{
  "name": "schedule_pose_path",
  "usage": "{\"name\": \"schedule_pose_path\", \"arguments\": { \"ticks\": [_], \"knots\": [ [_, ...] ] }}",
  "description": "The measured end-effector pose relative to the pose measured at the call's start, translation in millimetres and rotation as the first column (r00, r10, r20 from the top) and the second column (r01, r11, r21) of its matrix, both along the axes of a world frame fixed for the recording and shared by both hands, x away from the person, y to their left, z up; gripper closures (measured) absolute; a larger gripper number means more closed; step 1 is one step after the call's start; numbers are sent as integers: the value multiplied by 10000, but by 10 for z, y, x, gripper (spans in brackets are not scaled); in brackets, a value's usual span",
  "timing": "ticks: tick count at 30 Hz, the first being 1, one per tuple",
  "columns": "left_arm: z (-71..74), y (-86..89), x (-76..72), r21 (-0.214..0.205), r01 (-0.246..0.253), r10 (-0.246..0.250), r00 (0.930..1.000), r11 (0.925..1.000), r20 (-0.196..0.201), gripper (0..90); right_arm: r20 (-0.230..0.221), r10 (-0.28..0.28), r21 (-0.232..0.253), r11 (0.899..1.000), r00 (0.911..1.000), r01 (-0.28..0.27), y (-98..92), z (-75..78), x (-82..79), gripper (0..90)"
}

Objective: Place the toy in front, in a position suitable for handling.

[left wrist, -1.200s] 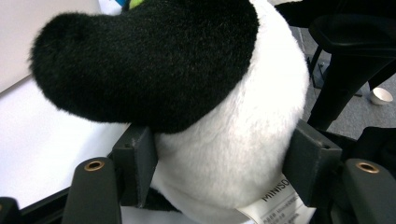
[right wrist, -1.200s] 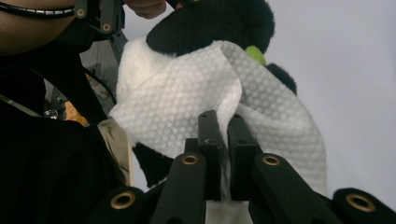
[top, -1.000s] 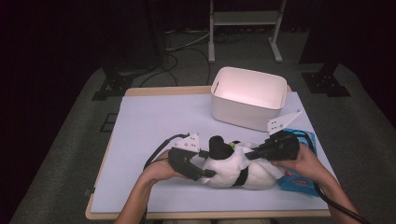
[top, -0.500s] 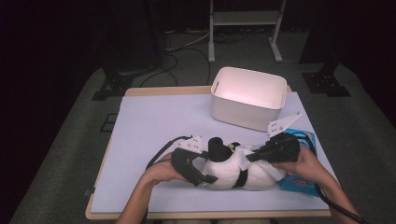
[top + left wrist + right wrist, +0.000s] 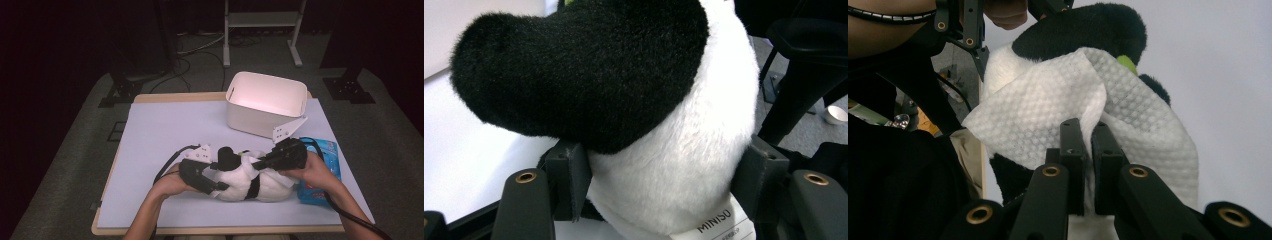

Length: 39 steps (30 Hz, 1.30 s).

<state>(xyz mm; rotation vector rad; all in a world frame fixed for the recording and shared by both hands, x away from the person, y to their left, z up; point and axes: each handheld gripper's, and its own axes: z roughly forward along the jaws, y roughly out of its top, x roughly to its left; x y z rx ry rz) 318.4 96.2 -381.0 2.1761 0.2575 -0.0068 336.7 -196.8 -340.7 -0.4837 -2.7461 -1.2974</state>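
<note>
Lying on its side on the lavender surface (image 5: 165,135), near the front edge: black-and-white plush toy (image 5: 250,177), between the two hands. White bin (image 5: 265,102) standing behind it, well apart; blue packet (image 5: 320,172) lying just right of the plush, partly under the right hand.

Left gripper (image 5: 212,182) coming in from the left end of the plush, at half width, clamping the toy. In the left gripper view, pads (image 5: 569,177) pressing into the white fur on both sides, just under the black patch of the plush toy (image 5: 664,150); sewn-in label (image 5: 719,225) hanging at the bottom between the jaws. Jaws having just been closing in, with the plush between them throughout.

Right gripper (image 5: 257,162) reaching across the top of the plush from the right. In the right gripper view, right gripper (image 5: 1087,165) jaws standing almost together, pinching a fold of a white embossed wipe (image 5: 1058,115). Wipe draping over the plush toy (image 5: 1088,30), covering white fur, with the black part and a small green bit (image 5: 1126,62) showing past its edge.
</note>
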Motion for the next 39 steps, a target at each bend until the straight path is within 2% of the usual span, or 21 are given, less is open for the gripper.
{"name": "schedule_pose_path", "arguments": {
  "ticks": [5,9,17,22,25,32,39],
  "knots": [
    [49,144,-9,-72,-246,247,9996,9997,114,351,105,160,-9,9999,9998,-160,97,48,24,857],
    [47,249,-21,-118,-439,440,9990,9990,96,351,118,153,-39,9999,9998,-152,97,79,24,856],
    [19,300,-32,-97,-476,477,9989,9988,10,350,170,-220,-20,9998,9996,220,-136,131,-31,856],
    [-2,304,-20,-139,-441,440,9990,9989,-45,347,113,-623,-121,9980,9980,624,-332,85,-43,856],
    [2,291,-25,-125,-448,447,9990,9989,-60,343,21,-696,-40,9976,9976,696,-375,55,-39,856],
    [15,270,-36,-79,-385,385,9992,9992,47,335,98,-452,-78,9989,9989,452,-235,83,-34,856],
    [-14,292,-25,-152,-395,395,9992,9991,-34,331,153,-174,-116,9998,9997,176,-60,100,-10,856]
  ]
}}
